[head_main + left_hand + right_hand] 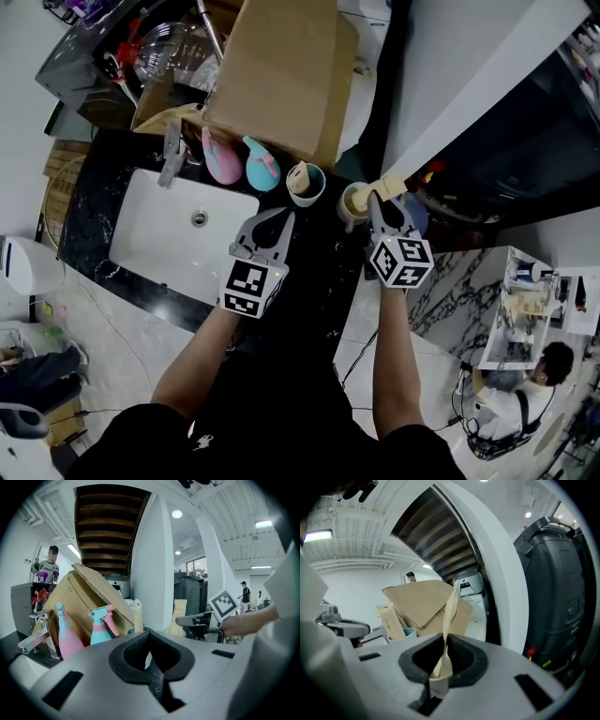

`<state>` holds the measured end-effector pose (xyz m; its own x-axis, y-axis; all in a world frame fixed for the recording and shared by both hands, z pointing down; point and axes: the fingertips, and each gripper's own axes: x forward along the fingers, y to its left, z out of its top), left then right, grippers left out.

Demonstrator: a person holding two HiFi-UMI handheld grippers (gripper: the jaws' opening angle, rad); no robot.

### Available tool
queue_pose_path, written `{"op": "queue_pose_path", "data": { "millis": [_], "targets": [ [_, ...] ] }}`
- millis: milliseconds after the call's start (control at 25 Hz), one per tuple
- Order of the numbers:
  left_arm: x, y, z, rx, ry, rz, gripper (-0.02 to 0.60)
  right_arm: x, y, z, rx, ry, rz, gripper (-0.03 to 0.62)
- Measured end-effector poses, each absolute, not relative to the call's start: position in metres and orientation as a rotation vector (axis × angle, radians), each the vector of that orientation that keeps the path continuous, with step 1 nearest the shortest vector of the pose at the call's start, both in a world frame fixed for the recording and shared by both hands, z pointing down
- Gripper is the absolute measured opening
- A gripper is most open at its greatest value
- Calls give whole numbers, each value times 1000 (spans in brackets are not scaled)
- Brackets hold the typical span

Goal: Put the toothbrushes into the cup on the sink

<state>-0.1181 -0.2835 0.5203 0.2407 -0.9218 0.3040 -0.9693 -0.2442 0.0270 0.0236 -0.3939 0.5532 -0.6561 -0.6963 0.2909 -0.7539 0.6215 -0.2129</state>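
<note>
Starting at the left, a white sink (150,234) is set in the black counter (319,272), with a faucet (172,155) at its far edge. Just right of the faucet stand a pink spray bottle (221,161) and a blue-green spray bottle (263,166), side by side. A big cardboard box (281,75) leans behind them.

Next comes a blue cup (320,187). One tan toothbrush (300,176) stands in it, tilted.

The left arm is bare and reaches straight out from the body. Its left gripper (281,223) hangs over the counter near the sink's right side and points at the blue cup. The jaws are pressed together with nothing between them.

To the right is a tan cup (349,208), near the blue one.

The right arm is bare too and reaches straight forward. Its right gripper (380,206) is just beside the tan cup. Its jaws are nearly together and pinch a second tan toothbrush (449,616) low down, so it sticks up past the jaws. I cannot tell if this toothbrush touches the cup.
</note>
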Motion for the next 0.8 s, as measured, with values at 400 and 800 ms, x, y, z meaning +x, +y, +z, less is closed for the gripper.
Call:
{"op": "queue_pose_path", "data": {
  "millis": [400,800],
  "targets": [
    [-117,-281,522,2299,-1789,356,2,31,-398,564,1201,-2611,461,100],
    [-116,-276,514,2308,-1809,338,2,40,-395,580,1202,-2558,493,242]
  ]
}}
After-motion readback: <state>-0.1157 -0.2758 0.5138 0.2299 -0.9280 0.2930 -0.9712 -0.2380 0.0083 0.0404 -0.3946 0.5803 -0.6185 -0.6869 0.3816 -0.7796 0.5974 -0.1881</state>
